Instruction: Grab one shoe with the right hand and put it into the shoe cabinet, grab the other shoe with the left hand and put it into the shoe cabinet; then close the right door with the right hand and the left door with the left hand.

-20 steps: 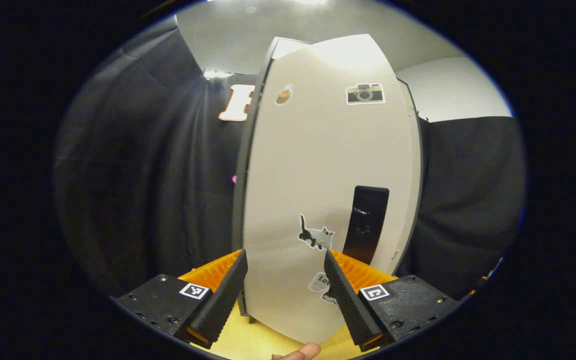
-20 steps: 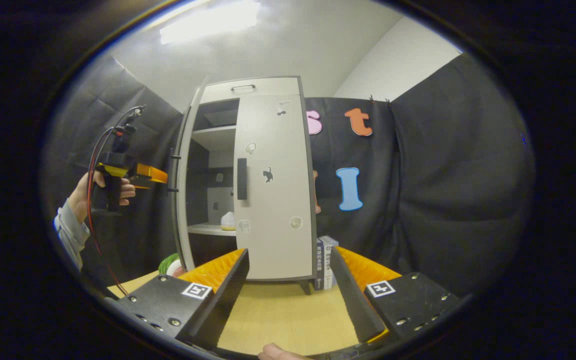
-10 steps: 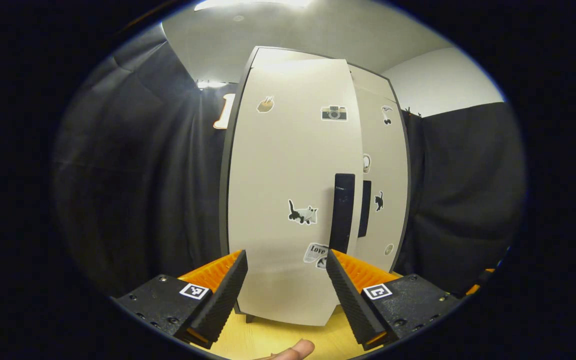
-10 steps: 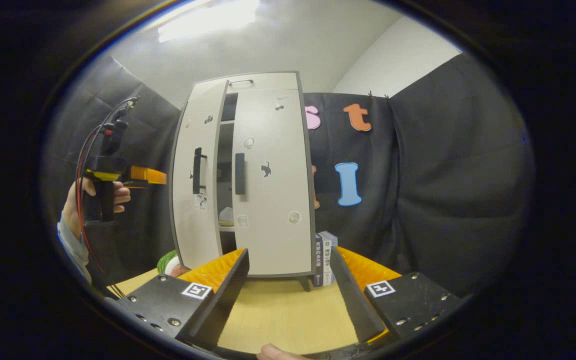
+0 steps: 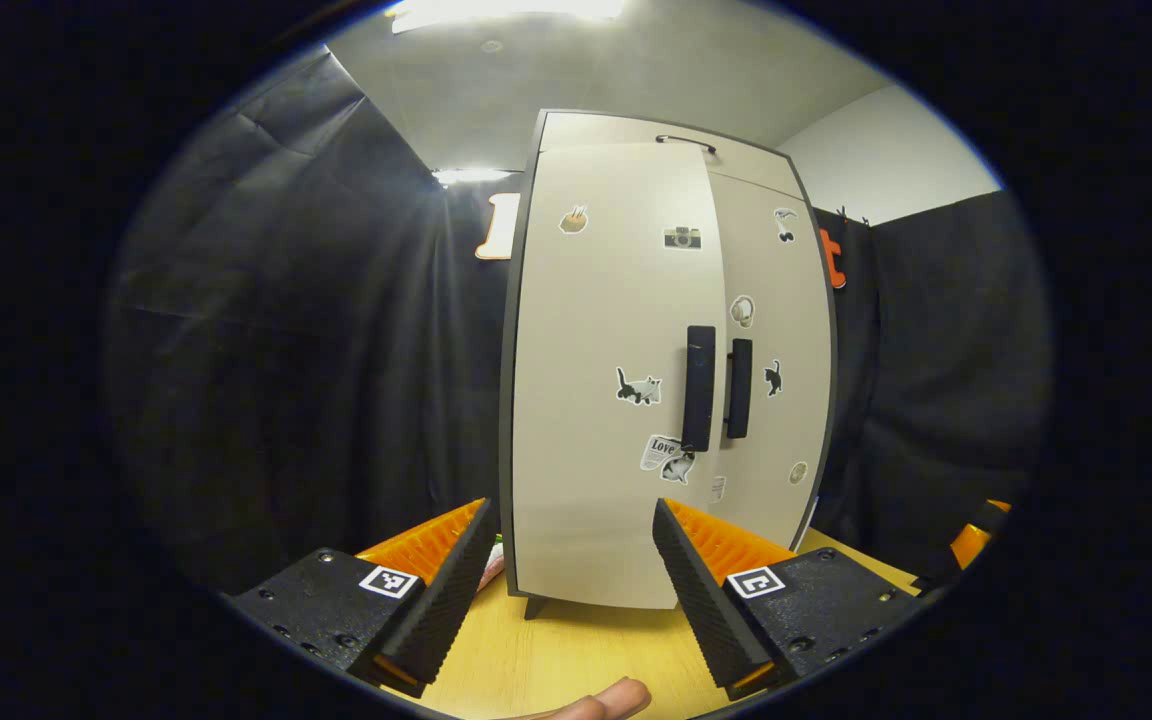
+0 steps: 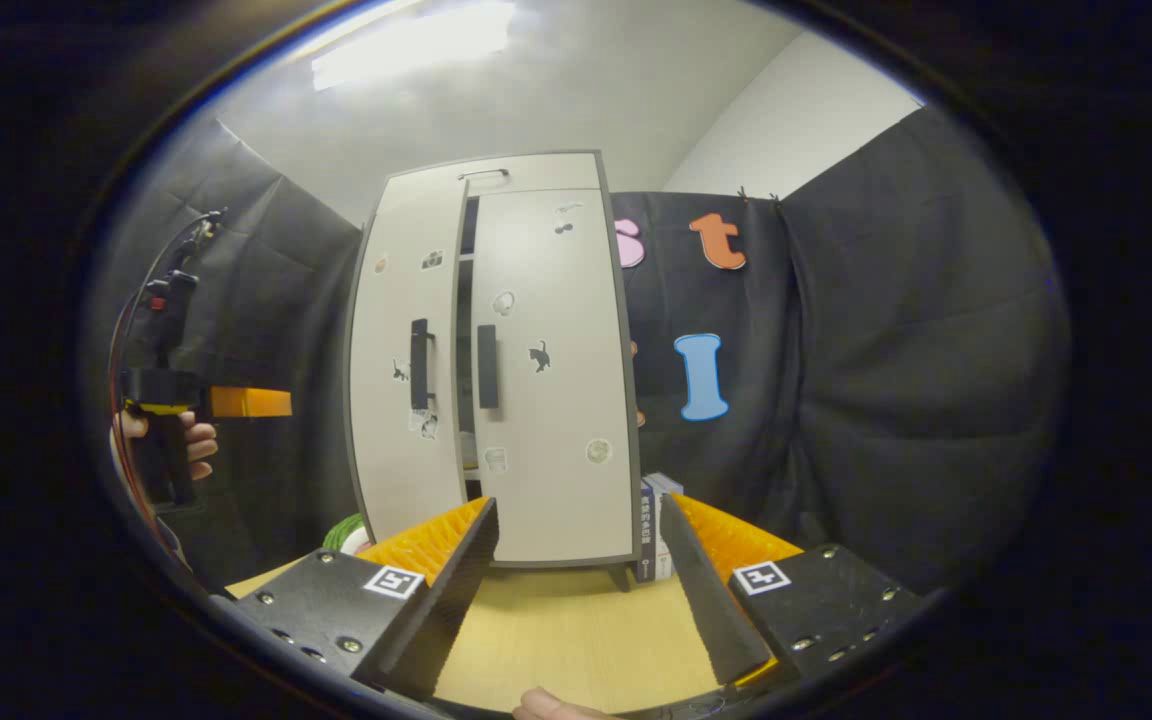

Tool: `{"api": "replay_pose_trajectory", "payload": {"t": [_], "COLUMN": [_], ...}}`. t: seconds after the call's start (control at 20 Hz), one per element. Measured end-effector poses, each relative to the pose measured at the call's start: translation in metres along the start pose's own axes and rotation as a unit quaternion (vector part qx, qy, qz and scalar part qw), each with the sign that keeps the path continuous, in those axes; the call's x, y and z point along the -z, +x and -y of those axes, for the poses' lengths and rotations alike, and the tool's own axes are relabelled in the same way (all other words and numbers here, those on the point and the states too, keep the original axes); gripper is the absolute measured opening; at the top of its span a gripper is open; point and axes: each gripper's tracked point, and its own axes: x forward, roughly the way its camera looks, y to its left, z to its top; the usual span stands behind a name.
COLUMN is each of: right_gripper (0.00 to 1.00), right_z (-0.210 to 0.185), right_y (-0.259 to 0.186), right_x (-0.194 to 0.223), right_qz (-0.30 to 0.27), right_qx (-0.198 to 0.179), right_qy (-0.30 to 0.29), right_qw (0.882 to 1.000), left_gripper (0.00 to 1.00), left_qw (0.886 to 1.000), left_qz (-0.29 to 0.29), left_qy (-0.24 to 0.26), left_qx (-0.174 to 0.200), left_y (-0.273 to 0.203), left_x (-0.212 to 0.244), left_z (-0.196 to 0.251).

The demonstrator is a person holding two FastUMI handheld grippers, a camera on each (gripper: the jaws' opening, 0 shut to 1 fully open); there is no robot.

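Shoe cabinet: stands upright on the wooden table, close to the black cloth wall.
Right door: flat against the cabinet front, black handle near its inner edge.
Left door: nearly shut; in the right gripper view a narrow dark gap runs between it and the right door, and in the left gripper view the two handles sit side by side.
Shoes: cannot be made out; something pale shows low in the gap, too small to name.
Left gripper: fingers spread wide, nothing between them, pointing at the left door from a short way off, apart from it.
Right gripper: fingers spread apart, empty, held back over the table facing the cabinet.
Books: upright just beside the cabinet's right foot.
Person's hand: grips the left gripper's handle at the left of the right gripper view.
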Motion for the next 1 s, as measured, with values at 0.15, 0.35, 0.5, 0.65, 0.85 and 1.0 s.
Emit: {"api": "replay_pose_trajectory", "payload": {"t": [0.15,0.35,0.5,0.65,0.85,1.0], "right_gripper": [0.97,0.97,0.95,0.97,0.97,0.97], "right_z": [-0.005,-0.023,-0.031,-0.04,-0.045,-0.043], "right_y": [-0.001,-0.008,-0.016,-0.021,-0.028,-0.026], "right_x": [-0.008,-0.009,-0.009,-0.011,-0.015,-0.013], "right_qz": [0.004,0.001,0.004,0.01,0.019,0.018], "right_qx": [0.005,-0.009,-0.015,-0.024,-0.027,-0.023], "right_qy": [-0.004,-0.002,-0.023,-0.017,-0.023,-0.016], "right_qw": [1.0,1.0,1.0,1.0,0.999,0.999], "left_gripper": [0.96,0.96,0.96,0.96,0.96,0.96], "left_qw": [1.0,1.0,0.999,1.0,1.0,1.0], "left_qz": [0.01,0.023,0.021,0.018,0.012,0.011], "left_qy": [0.012,0.019,0.024,-0.001,-0.021,-0.014], "left_qx": [-0.003,-0.005,0.013,0.013,0.006,0.002], "left_y": [-0.027,-0.058,-0.083,-0.098,-0.1,-0.1], "left_x": [0.001,0.002,0.016,0.027,0.033,0.031], "left_z": [0.001,0.001,0.008,0.005,-0.003,-0.009]}}
